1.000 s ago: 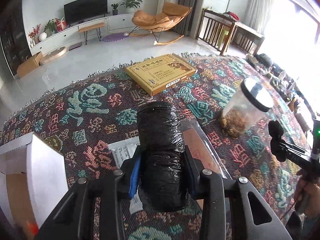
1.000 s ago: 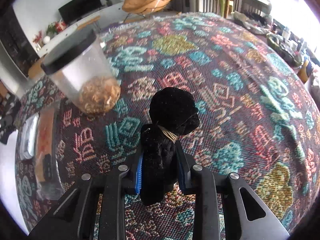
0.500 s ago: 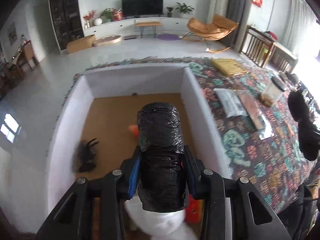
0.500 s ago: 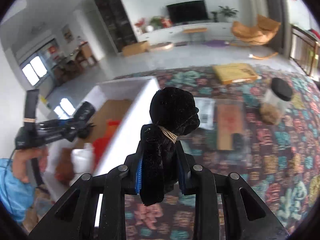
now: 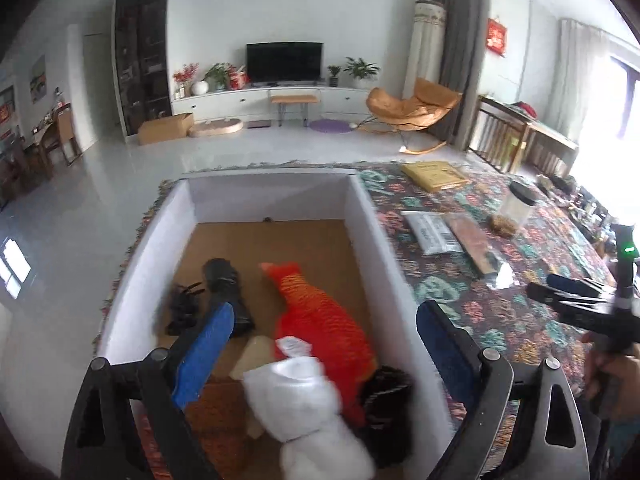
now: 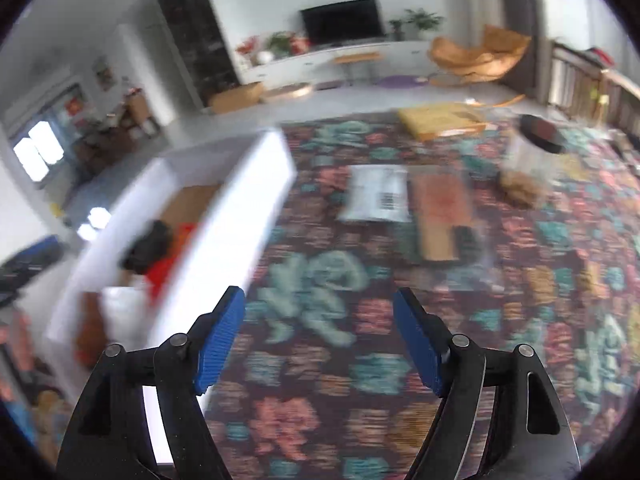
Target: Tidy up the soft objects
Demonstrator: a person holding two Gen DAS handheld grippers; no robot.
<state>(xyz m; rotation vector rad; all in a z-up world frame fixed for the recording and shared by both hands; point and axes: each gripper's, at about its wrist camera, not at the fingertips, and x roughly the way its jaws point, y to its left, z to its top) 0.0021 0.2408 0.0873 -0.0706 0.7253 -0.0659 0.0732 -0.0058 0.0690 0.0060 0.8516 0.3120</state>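
My left gripper point(image 5: 324, 344) is open and empty above a white-walled box point(image 5: 372, 216) with a brown floor. In the box lie a black wrapped roll point(image 5: 228, 292), an orange plush fish point(image 5: 320, 316), a white soft bundle point(image 5: 300, 396), a black plush toy point(image 5: 386, 396) and a small black tangle point(image 5: 182, 308). My right gripper point(image 6: 318, 340) is open and empty over the patterned cloth point(image 6: 320, 360), right of the box point(image 6: 224, 232). The right wrist view is blurred.
On the patterned cloth point(image 5: 500, 312) right of the box lie a white packet point(image 5: 434, 232), a clear packet with a brown insert point(image 5: 476, 248), a black-lidded jar point(image 5: 516, 208) and a yellow flat box point(image 5: 434, 176). The right gripper point(image 5: 580, 304) shows at the right edge.
My left gripper opened and let the black roll drop into the box. My right gripper opened and released the black plush toy, which now lies in the box, and swung right.
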